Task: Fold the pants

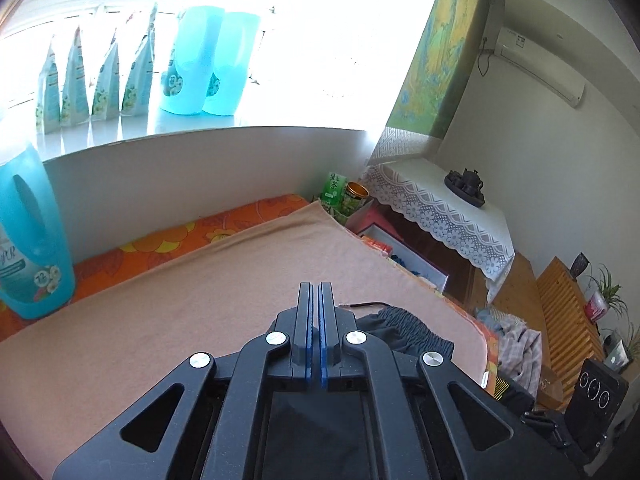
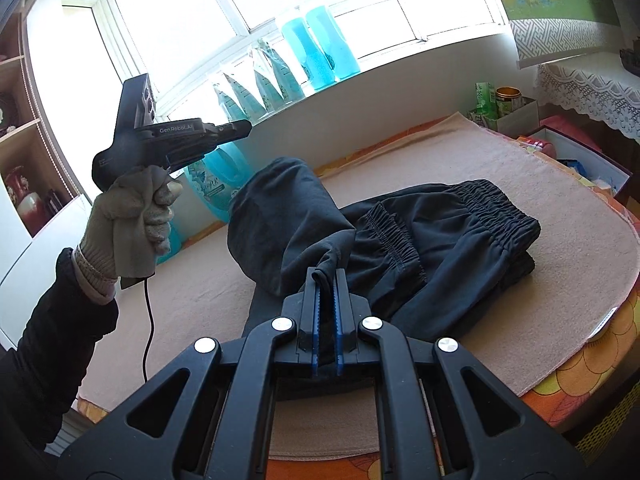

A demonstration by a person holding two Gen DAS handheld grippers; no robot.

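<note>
Beige towel [image 2: 520, 208], pants [image 2: 440, 232] mid-surface

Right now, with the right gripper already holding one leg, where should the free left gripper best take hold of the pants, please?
Probably the elastic waistband: it lies bunched and raised at the pants' far end. Bring the left gripper, shut and empty, down from above.

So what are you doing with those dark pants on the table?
A person is folding the dark pants on a towel-covered table. The right gripper is shut on a bunch of the fabric and lifts one part up, while the elastic waistband end lies on the towel. The left gripper, held in a gloved hand, is shut, empty and raised above the table.
</note>
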